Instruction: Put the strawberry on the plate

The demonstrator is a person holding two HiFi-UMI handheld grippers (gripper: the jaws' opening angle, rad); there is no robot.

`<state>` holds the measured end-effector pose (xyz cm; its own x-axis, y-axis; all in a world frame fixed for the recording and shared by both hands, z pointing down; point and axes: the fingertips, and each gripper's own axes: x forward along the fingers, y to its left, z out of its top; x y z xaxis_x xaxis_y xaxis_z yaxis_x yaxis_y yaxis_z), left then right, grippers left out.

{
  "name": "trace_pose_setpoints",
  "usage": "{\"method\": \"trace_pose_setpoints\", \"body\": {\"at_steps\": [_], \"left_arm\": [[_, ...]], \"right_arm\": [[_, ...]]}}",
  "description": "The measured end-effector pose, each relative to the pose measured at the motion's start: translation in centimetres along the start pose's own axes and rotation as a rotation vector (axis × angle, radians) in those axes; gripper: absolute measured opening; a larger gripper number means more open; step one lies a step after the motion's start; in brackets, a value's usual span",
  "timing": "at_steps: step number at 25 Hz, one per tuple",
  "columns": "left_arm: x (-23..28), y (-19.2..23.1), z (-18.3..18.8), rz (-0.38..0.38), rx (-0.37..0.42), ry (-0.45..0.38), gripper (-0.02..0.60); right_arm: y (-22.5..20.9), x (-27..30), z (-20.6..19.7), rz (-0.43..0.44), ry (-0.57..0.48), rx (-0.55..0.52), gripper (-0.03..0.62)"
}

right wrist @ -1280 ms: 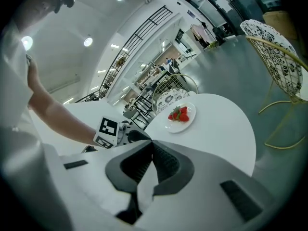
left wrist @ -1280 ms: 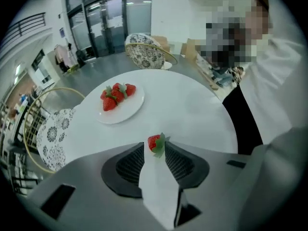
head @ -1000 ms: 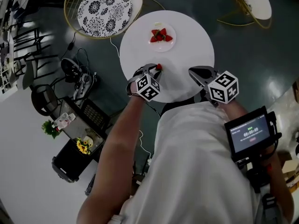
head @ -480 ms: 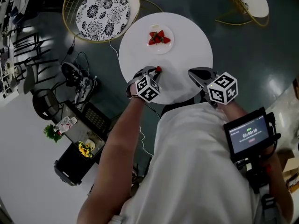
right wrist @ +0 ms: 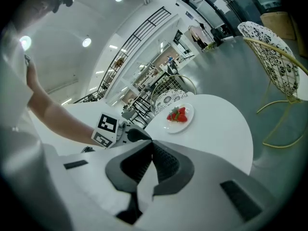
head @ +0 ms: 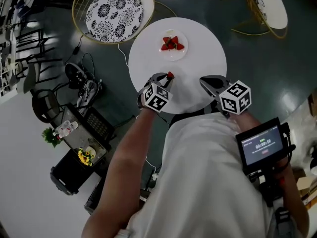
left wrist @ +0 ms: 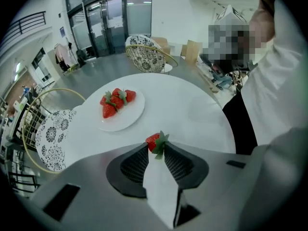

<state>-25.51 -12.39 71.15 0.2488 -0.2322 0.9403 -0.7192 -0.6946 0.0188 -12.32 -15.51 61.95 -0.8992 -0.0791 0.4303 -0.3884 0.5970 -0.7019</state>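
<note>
Red strawberry (left wrist: pixel 155 141) is pinched in the left hand-held gripper (left wrist: pixel 157 147), above the white tabletop (head: pixel 203 48) near its front edge. Carry step. Next move: forward to the plate (left wrist: pixel 136 115), release beside the other strawberries (left wrist: pixel 115 102). Open tabletop between. Right hand-held gripper (right wrist: pixel 151 141) closed, empty, off to the side.

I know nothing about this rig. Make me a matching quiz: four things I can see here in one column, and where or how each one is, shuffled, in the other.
Things:
1. single red strawberry
2. small round white plate
3. right tongs
4. round chair with black-and-white flowered seat

Place or state:
A. shut, nothing between them
B. on the floor beside the round white table
C. pinched in the left tongs
D. on the table, carrying other strawberries

Pairs: 1-C, 2-D, 3-A, 4-B
</note>
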Motion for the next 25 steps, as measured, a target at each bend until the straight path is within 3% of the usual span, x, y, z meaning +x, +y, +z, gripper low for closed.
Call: {"method": "trace_pose_setpoints", "body": {"at_steps": [17,25], "left_arm": [[-1.1,3.9,4.1,0.104,-0.469,-0.224,0.110],[0.1,5.3,5.5,0.135,-0.532,-0.250,0.110]], "right_arm": [[0.7,0.2,-0.4,0.019,0.072,-0.024,0.008],[0.0,-0.3,-0.8,-0.005,0.075,-0.008,0.008]]}}
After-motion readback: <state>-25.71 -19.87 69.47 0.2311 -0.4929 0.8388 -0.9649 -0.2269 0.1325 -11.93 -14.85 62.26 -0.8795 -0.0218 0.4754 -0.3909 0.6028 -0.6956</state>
